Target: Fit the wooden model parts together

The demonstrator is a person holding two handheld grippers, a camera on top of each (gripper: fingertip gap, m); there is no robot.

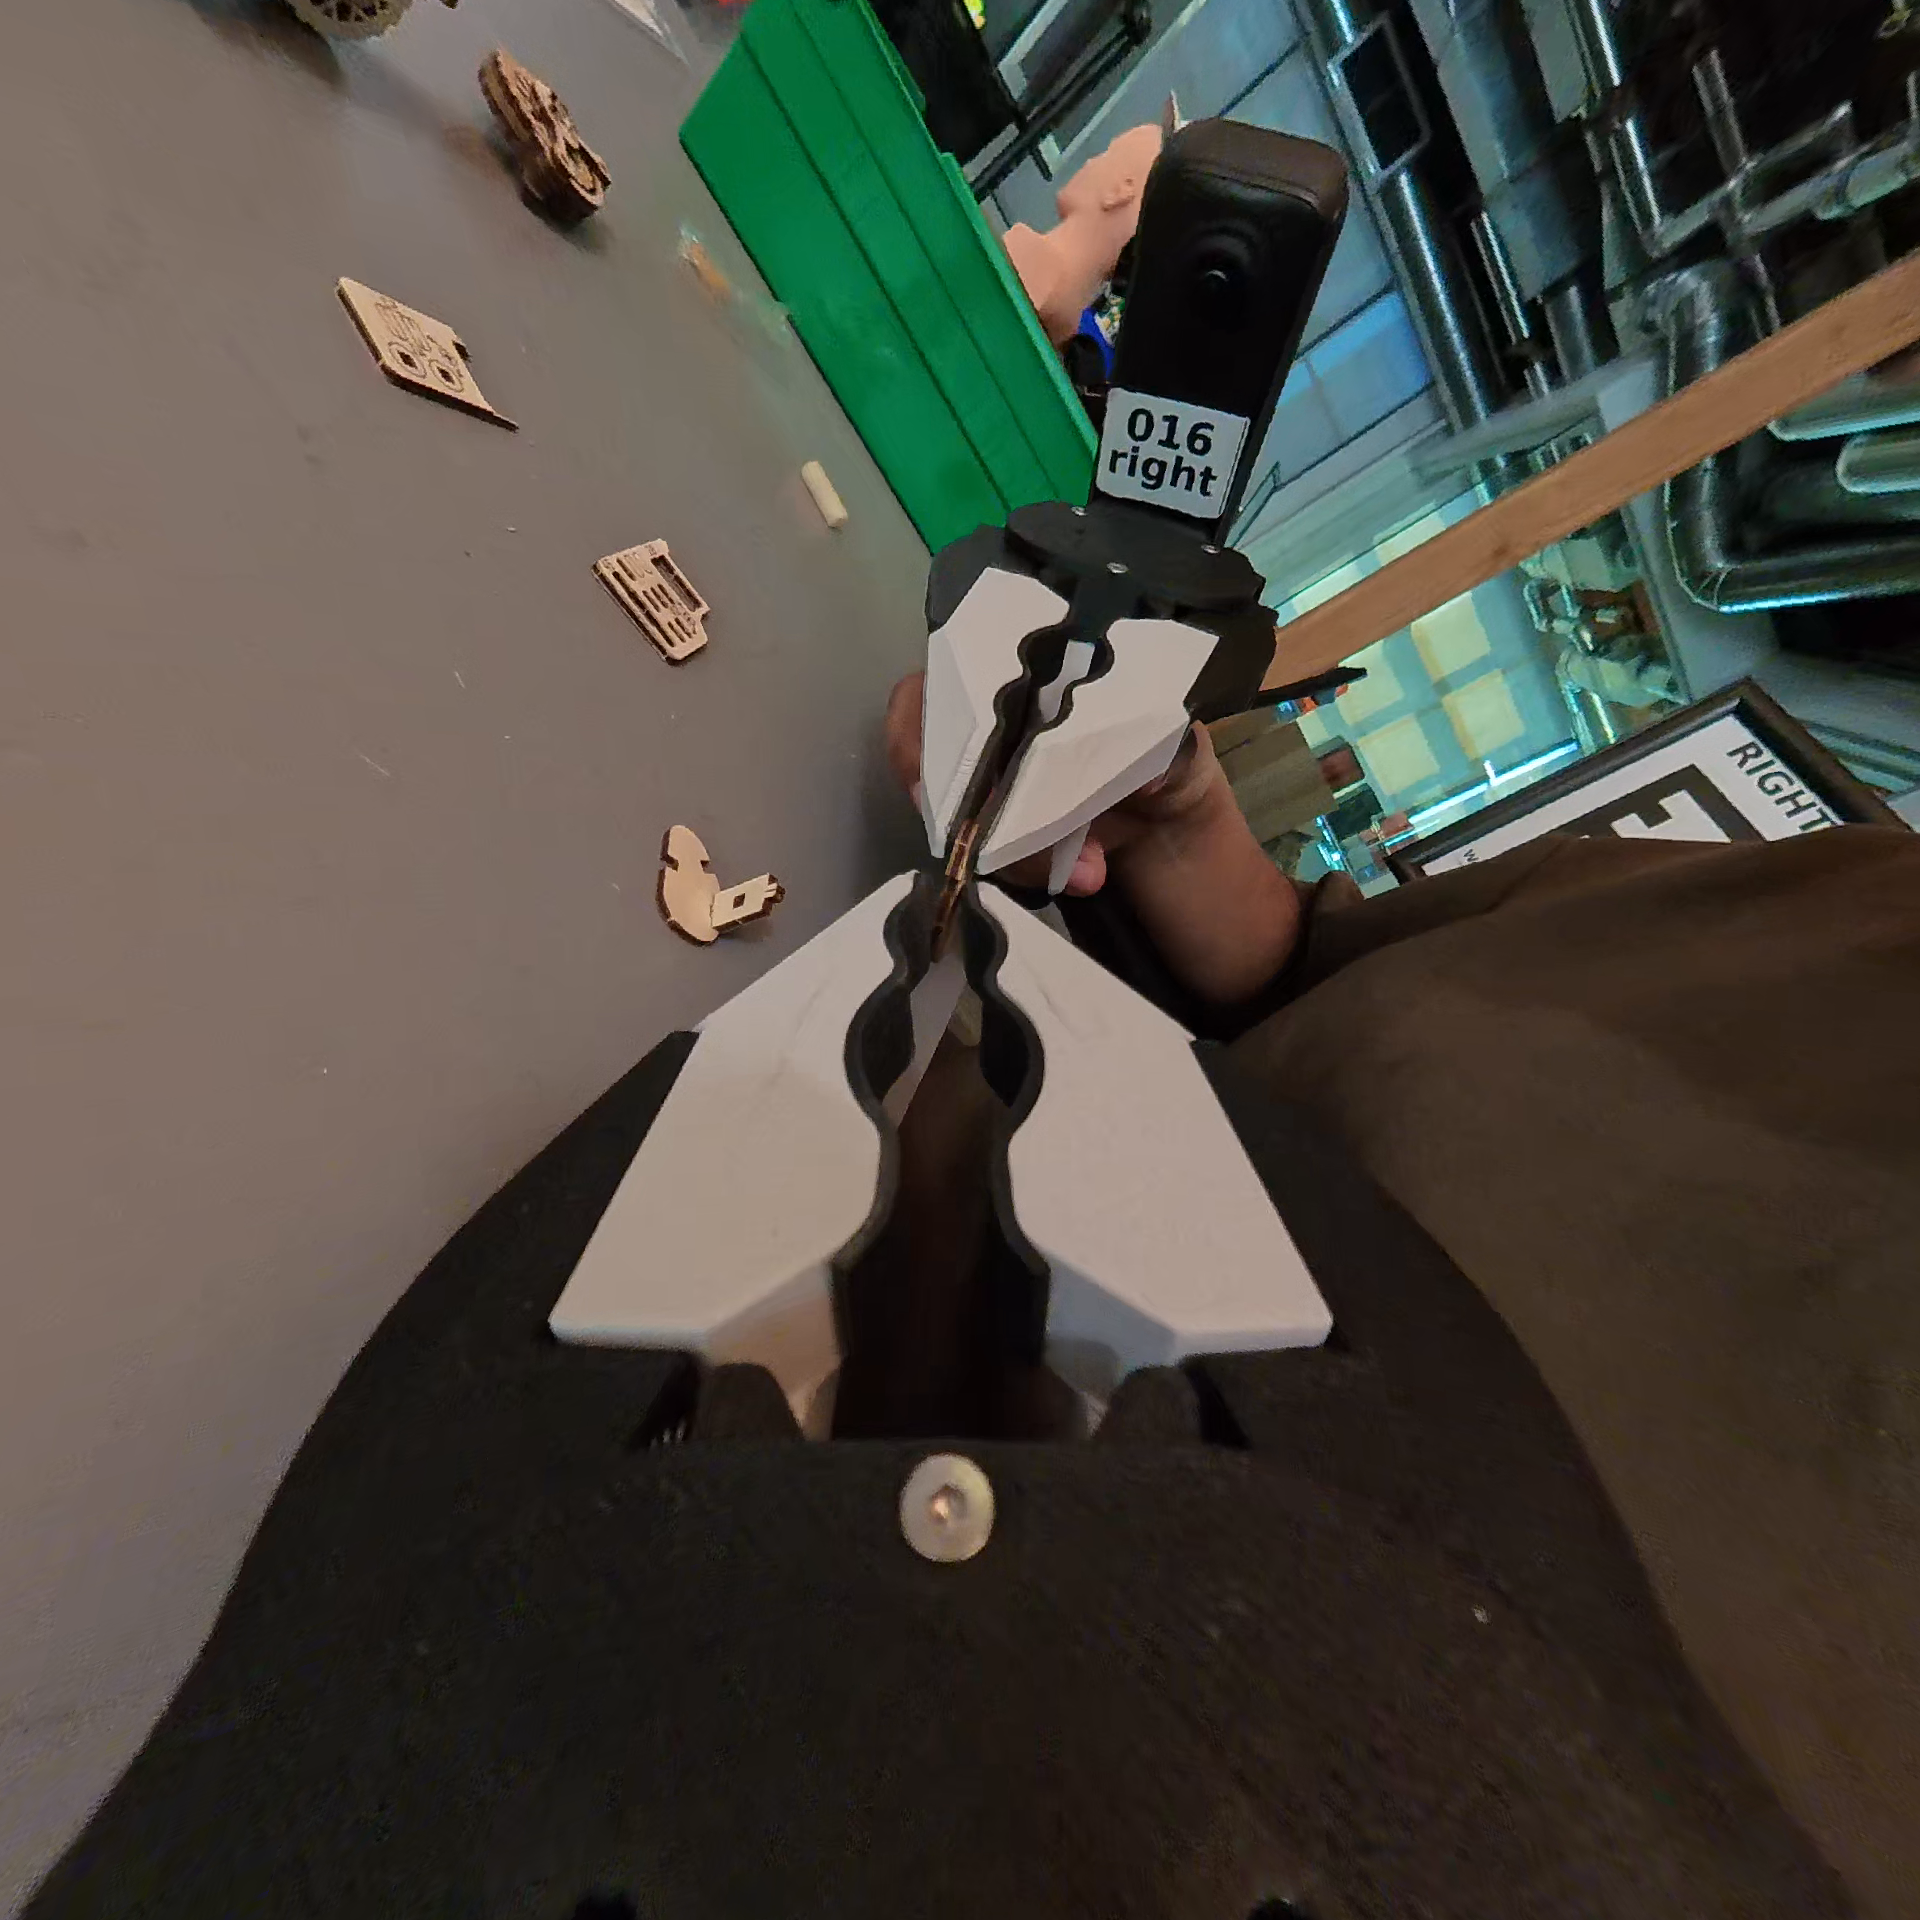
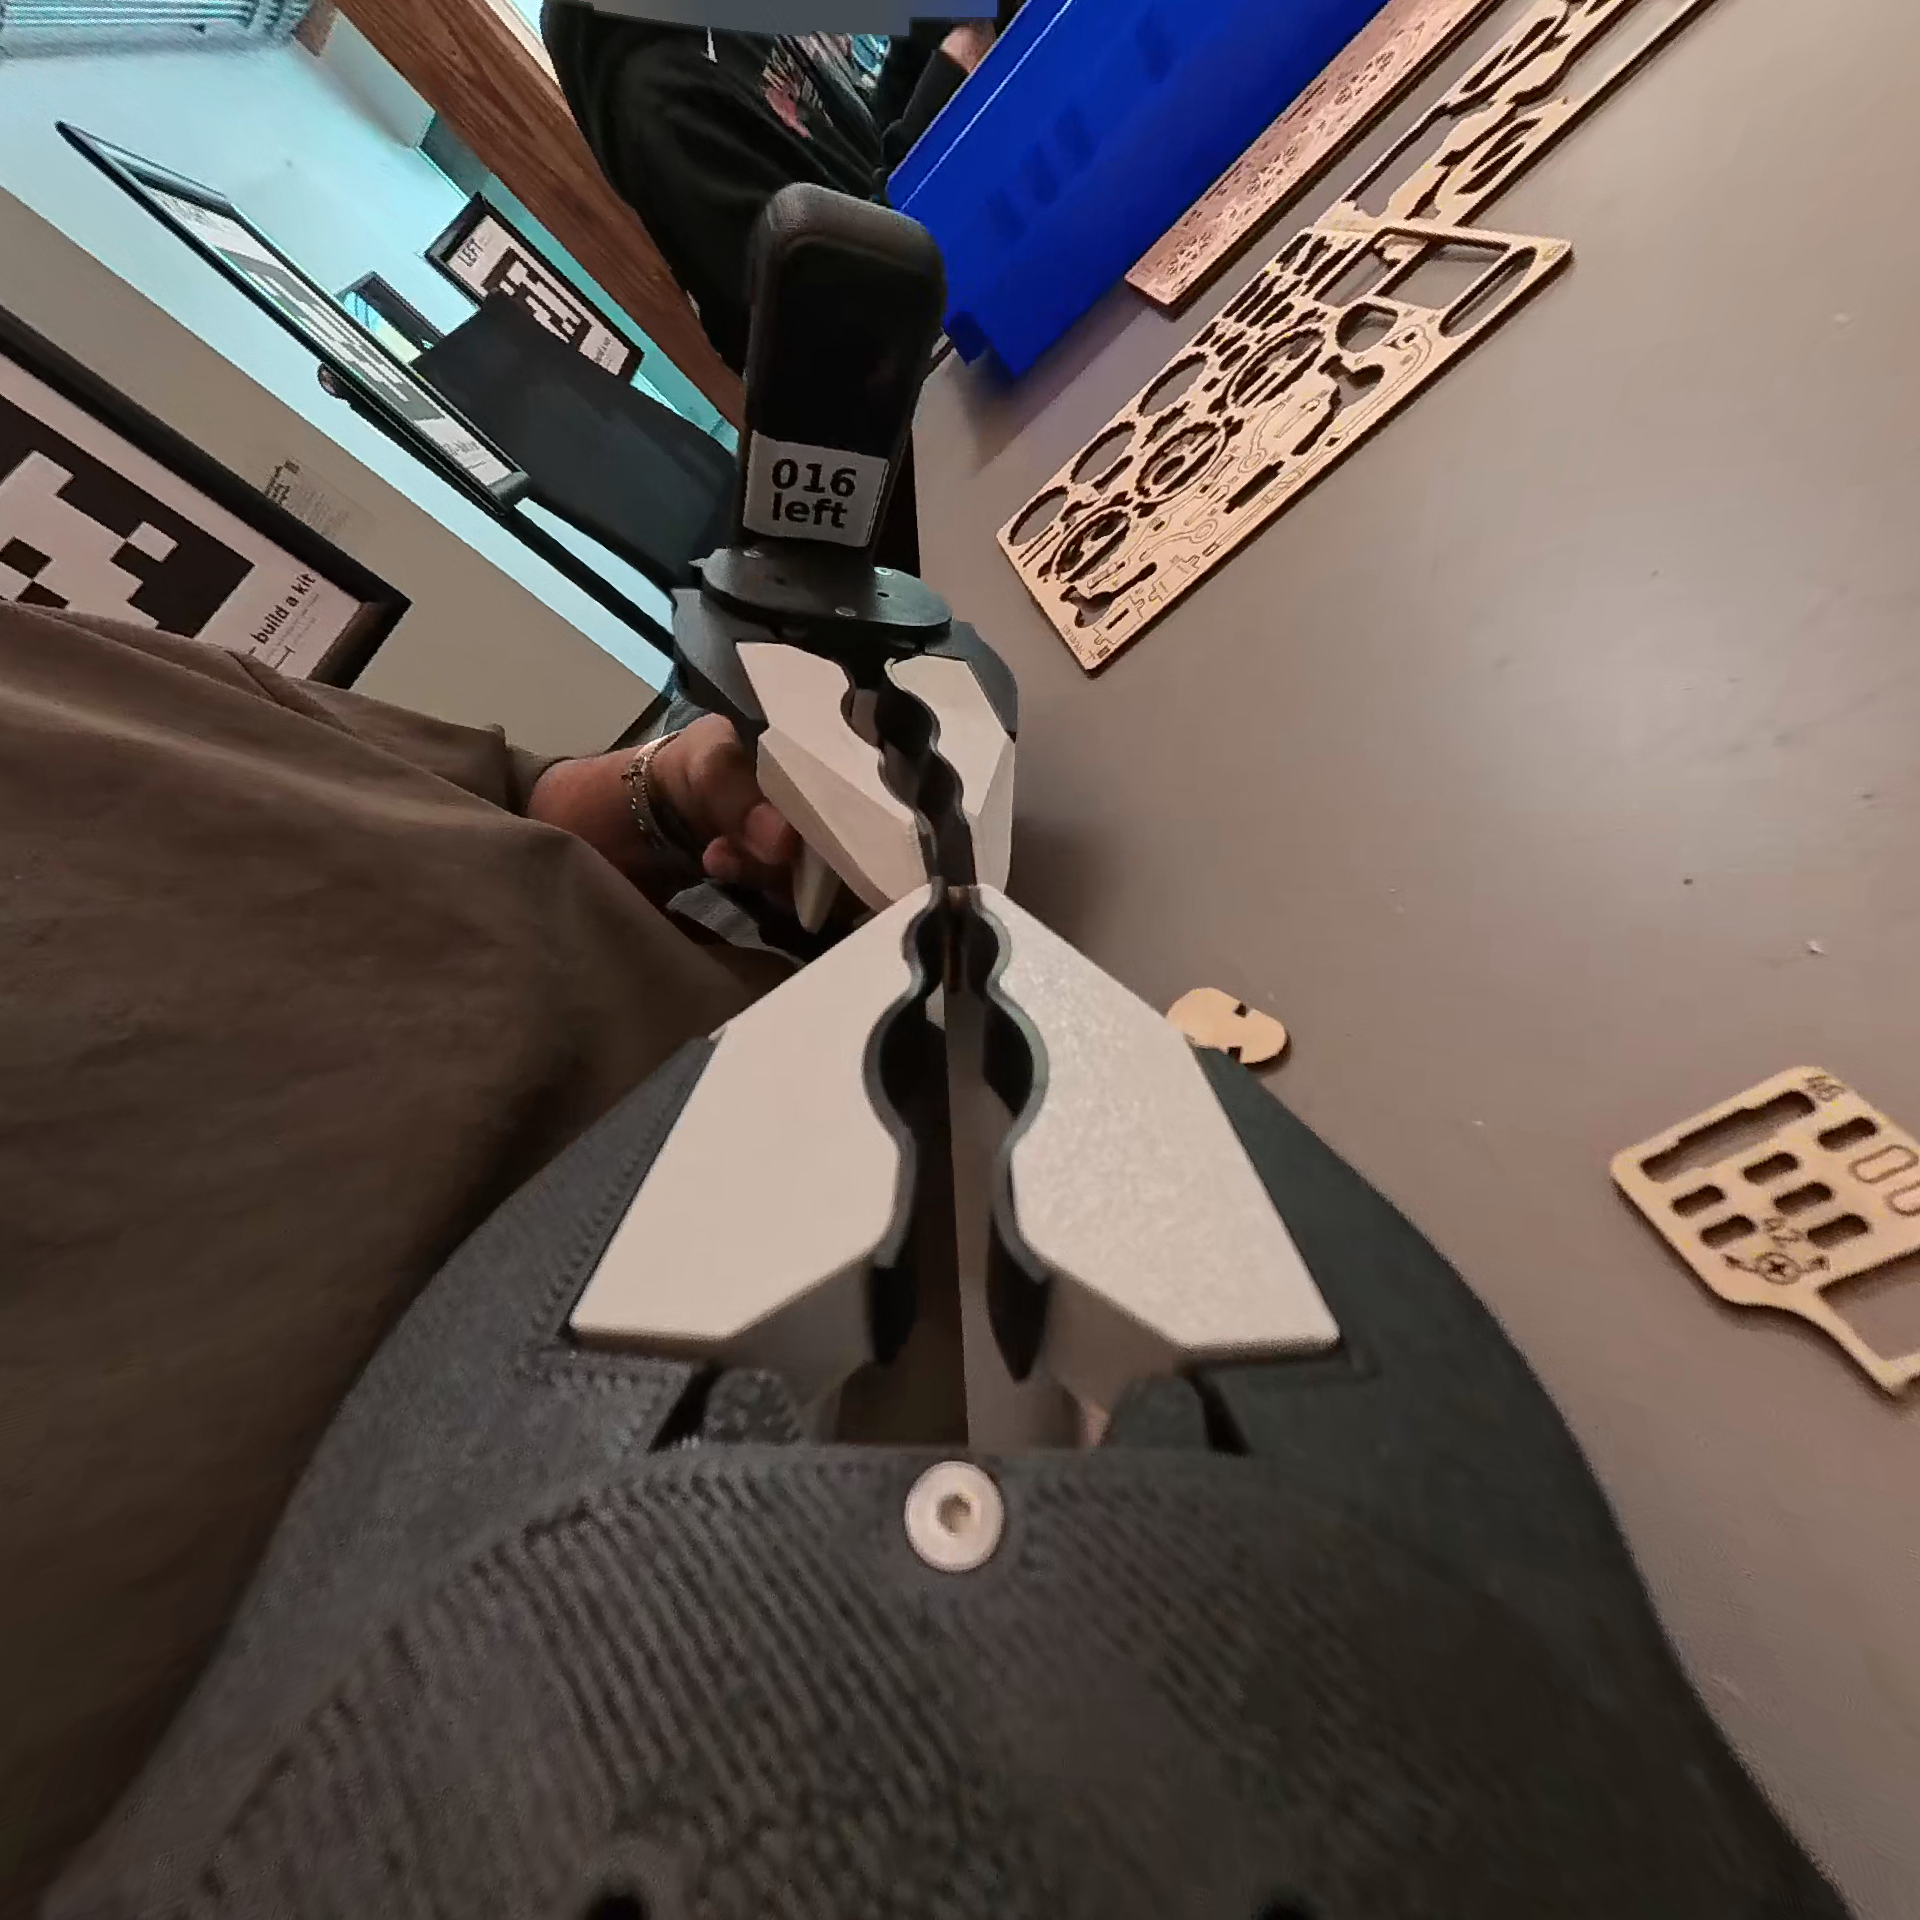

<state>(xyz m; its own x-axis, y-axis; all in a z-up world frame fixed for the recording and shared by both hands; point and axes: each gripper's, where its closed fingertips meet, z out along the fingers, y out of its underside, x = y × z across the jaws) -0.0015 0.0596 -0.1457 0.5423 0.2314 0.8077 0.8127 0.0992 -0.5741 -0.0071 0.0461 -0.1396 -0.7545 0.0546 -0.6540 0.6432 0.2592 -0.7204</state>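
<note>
My left gripper [image 1: 943, 906] and right gripper [image 1: 964, 844] point tip to tip above the grey table [image 1: 260, 831]. Both are shut. A thin wooden part [image 1: 949, 888] shows edge-on between the two pairs of tips and runs into both. In the right wrist view, my right gripper [image 2: 951, 912] is shut on a thin flat wooden part [image 2: 958, 1143] seen edge-on, and the left gripper [image 2: 948, 871] meets it head on. I cannot tell where one part ends and the other begins. A hand [image 1: 1174, 821] holds the right gripper's handle.
Loose wooden pieces [image 1: 691, 883] [image 1: 655, 597] [image 1: 421, 348] and a gear assembly [image 1: 545, 135] lie on the table by a green bin [image 1: 883, 270]. Punched-out wooden sheets [image 2: 1278, 416], a slotted piece [image 2: 1787, 1216] and a blue bin [image 2: 1091, 156] are to the right. A person's brown-clad body [image 2: 260, 935] is close. Left and right tips are no more than a few centimetres apart.
</note>
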